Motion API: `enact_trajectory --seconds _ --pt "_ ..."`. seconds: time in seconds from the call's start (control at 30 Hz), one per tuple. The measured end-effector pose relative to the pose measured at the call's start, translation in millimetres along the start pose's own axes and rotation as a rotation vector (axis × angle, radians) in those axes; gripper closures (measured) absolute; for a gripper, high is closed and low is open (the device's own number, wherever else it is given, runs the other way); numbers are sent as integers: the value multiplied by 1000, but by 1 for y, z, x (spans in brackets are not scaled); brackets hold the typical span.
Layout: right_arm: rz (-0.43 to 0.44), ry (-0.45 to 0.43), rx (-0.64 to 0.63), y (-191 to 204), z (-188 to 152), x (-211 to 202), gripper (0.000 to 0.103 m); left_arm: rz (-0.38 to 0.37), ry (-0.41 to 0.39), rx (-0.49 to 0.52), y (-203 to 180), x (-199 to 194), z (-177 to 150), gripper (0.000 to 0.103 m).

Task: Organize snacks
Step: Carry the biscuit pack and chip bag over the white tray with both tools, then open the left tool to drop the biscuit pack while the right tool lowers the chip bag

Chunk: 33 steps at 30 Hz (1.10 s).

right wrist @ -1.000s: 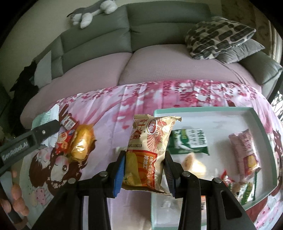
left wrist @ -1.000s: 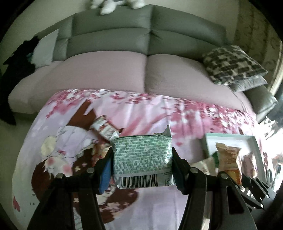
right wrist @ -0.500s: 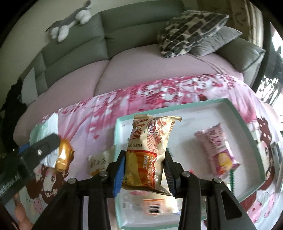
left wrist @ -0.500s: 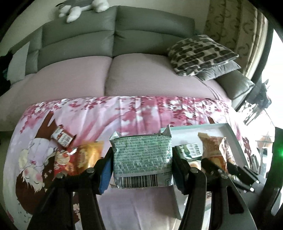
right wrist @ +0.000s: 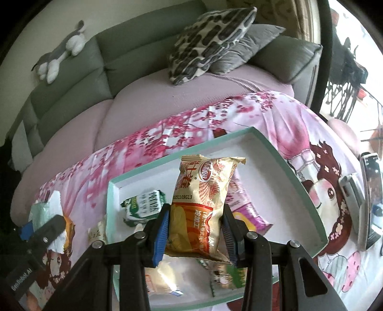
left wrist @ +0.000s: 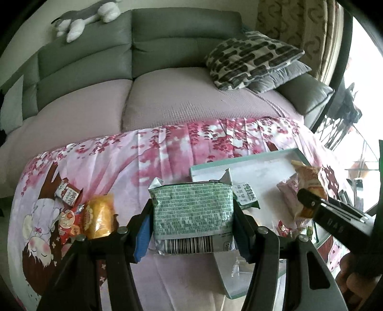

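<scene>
My left gripper [left wrist: 192, 226] is shut on a green-printed snack pack [left wrist: 192, 215], held above the left edge of the mint-rimmed white tray [left wrist: 241, 162]. My right gripper [right wrist: 195, 229] is shut on a tan and red chip bag [right wrist: 203, 203], held upright over the middle of the tray [right wrist: 275, 153]. Inside the tray lie a green-and-white packet [right wrist: 142, 207], a pink packet [right wrist: 249, 215] and other snacks near its front. An orange packet [left wrist: 99, 216], a red packet [left wrist: 68, 221] and a small brown-and-white packet [left wrist: 68, 192] lie loose on the pink cloth to the left.
The floral pink cloth [left wrist: 155, 153] covers the table in front of a grey and pink sofa [left wrist: 167, 100] with patterned cushions [left wrist: 249, 59]. Phones or remotes [right wrist: 368, 198] lie on the cloth right of the tray. A plush toy [left wrist: 86, 16] sits on the sofa back.
Both grippers have carried their packets rightward, from over the loose snacks to over the tray. The right gripper's bag has gone from the tray's left edge to above its middle.
</scene>
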State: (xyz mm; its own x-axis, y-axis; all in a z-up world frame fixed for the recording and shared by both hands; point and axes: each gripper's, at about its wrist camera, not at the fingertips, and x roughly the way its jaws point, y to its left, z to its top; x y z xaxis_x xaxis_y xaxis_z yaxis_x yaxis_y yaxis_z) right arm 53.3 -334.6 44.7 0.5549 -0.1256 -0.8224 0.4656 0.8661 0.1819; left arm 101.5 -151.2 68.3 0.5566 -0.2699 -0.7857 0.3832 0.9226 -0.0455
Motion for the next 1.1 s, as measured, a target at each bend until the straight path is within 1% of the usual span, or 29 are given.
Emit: enact_trajectory --seconds 0.1,0.27,0.47,0.67,0.83,0.97,1.1 --pt "6 -4 23 -10 1 0 59 -3 14 25 -10 7 0 42" --pt "12 -5 53 -27 4 4 59 12 32 78 -28 19 2 42" --pt "1 -18 94 -50 8 8 59 4 81 130 -48 35 4 42" --pt "13 -38 148 -73 10 15 59 11 79 168 -68 44 13 42" --pt "-13 -59 149 -87 12 20 59 -9 82 176 -84 53 20 42" --pt "-30 -68 127 -90 13 27 59 -17 107 176 -97 64 24 42" --pt "-18 -65 113 -91 14 33 59 -13 122 185 -109 75 26 42"
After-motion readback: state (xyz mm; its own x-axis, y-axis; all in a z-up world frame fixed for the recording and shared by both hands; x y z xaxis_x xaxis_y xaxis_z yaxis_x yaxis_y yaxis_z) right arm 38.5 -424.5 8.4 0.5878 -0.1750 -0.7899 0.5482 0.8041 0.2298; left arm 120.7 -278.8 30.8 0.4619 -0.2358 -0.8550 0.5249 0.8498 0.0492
